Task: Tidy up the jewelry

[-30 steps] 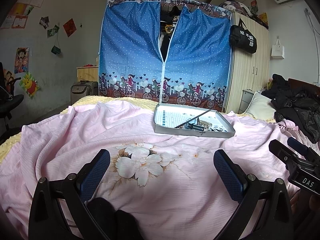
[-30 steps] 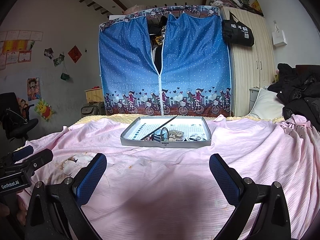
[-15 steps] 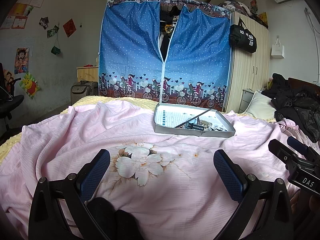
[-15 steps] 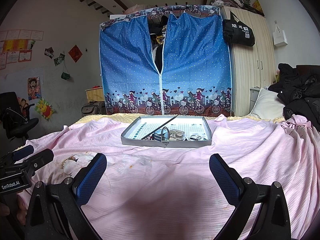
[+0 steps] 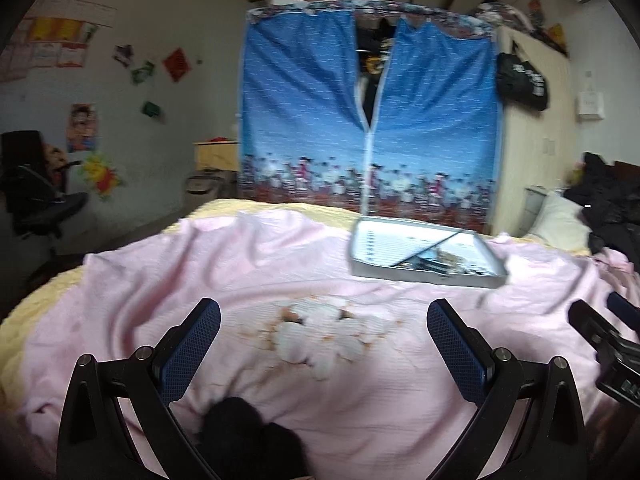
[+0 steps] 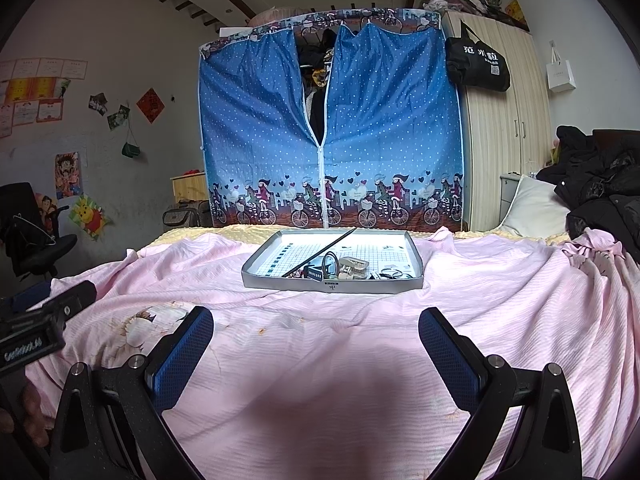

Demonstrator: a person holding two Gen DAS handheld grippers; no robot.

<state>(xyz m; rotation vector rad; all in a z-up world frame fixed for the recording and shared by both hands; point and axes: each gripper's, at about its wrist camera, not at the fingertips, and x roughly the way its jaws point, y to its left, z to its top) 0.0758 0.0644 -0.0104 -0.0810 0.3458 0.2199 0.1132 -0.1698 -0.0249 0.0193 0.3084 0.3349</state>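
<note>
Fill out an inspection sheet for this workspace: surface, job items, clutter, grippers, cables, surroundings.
Surface: pink bedspread, rumpled, flower print.
Job's things: grey tray holding a black stick, a small wooden box and small jewelry, too small to identify.
Clutter: black clothing heaped beside a pillow.
Grippers: left gripper and right gripper open, empty.
Cables: nothing seen.
Surroundings: blue fabric wardrobe, wooden wardrobe, office chair.
</note>
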